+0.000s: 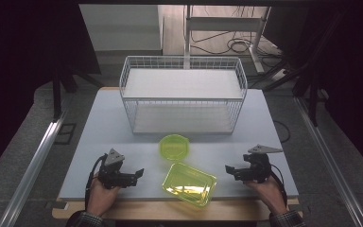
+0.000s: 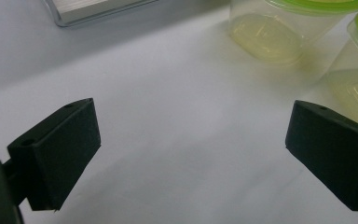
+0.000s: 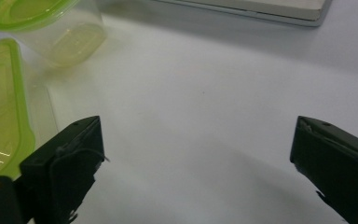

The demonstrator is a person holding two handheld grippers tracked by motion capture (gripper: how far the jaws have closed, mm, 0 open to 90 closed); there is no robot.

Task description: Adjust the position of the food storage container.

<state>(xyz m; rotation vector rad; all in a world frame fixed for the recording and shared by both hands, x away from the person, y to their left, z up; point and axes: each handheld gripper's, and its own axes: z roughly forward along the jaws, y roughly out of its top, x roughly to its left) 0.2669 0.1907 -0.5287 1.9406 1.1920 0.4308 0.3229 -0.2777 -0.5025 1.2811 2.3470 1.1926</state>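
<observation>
Black left gripper (image 1: 139,173) and right gripper (image 1: 229,169) gape wide, seemingly empty.

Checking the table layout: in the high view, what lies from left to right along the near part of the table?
Left gripper → rectangular tub → right gripper. The round tub sits farther back, overlapping the rectangular one sideways.

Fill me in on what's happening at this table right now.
A person sits at a white table with a gripper in each hand. The left gripper and the right gripper both hang open and hold nothing. Between them sit two clear containers with green lids: a round tub and, nearer the person, a rectangular box. Neither is touched. Behind them stands a white wire basket rack. Nothing is being lifted at this moment.
</observation>
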